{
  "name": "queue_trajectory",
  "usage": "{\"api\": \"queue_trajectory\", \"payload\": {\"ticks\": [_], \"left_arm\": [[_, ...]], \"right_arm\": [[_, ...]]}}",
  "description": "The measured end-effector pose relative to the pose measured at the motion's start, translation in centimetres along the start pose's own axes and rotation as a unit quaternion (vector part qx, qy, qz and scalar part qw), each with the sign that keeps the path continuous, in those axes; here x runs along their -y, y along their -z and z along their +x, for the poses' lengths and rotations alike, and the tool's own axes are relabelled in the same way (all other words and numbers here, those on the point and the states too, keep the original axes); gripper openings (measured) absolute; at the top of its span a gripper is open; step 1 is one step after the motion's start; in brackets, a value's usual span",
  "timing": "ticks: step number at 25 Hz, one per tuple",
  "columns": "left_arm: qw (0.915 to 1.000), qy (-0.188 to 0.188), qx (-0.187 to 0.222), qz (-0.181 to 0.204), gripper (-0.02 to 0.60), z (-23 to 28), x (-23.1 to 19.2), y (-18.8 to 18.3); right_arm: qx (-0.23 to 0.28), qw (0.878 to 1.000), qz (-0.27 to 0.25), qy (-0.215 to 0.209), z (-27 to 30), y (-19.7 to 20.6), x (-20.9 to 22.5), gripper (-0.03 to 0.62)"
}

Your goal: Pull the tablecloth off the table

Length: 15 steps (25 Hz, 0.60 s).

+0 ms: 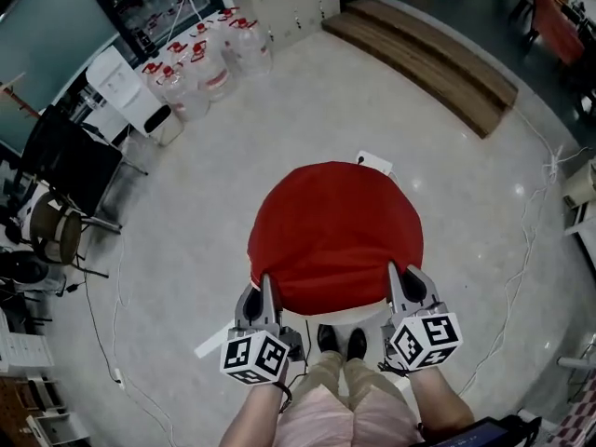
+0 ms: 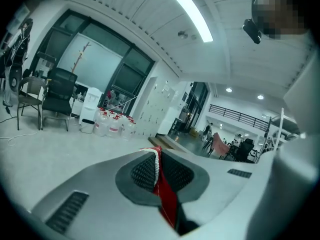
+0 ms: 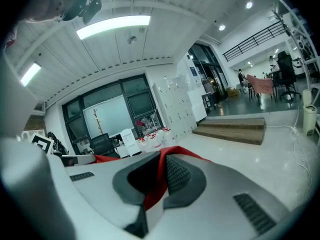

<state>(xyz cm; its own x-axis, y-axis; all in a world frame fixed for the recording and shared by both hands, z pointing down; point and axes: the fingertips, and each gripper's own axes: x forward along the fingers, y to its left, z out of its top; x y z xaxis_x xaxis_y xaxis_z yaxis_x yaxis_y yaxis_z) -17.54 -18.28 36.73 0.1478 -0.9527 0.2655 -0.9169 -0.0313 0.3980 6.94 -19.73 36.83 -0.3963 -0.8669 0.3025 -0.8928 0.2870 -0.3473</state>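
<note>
A red tablecloth (image 1: 333,231) covers a small round table in the middle of the head view. My left gripper (image 1: 267,282) is at the cloth's near left edge, shut on a fold of it. In the left gripper view the red cloth (image 2: 165,189) with its white hem runs pinched between the dark pads (image 2: 145,173). My right gripper (image 1: 395,276) holds the near right edge the same way. The right gripper view shows a red strip of cloth (image 3: 159,176) clamped between its pads (image 3: 177,176). Both grippers point upward, away from the floor.
A white table corner (image 1: 374,163) peeks out beyond the cloth's far edge. The person's shoes (image 1: 339,342) stand just under the near edge. Water jugs (image 1: 209,63) and a dispenser (image 1: 130,87) stand far left, wooden steps (image 1: 428,59) far right, cables (image 1: 531,240) on the floor.
</note>
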Motion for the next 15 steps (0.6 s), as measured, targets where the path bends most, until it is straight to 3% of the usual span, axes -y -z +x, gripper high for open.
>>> {"api": "queue_trajectory", "payload": {"ticks": [7,15], "left_arm": [[0.9995,0.012,0.028,0.0,0.032,-1.4,1.1,-4.2],[0.9984,0.022,0.052,0.004,0.032,-2.4,2.5,-6.1]], "right_arm": [[0.029,1.0,-0.004,-0.006,-1.2,-3.4,-2.1,0.026],[0.051,0.999,-0.008,-0.008,-2.4,-5.2,-2.6,0.026]]}}
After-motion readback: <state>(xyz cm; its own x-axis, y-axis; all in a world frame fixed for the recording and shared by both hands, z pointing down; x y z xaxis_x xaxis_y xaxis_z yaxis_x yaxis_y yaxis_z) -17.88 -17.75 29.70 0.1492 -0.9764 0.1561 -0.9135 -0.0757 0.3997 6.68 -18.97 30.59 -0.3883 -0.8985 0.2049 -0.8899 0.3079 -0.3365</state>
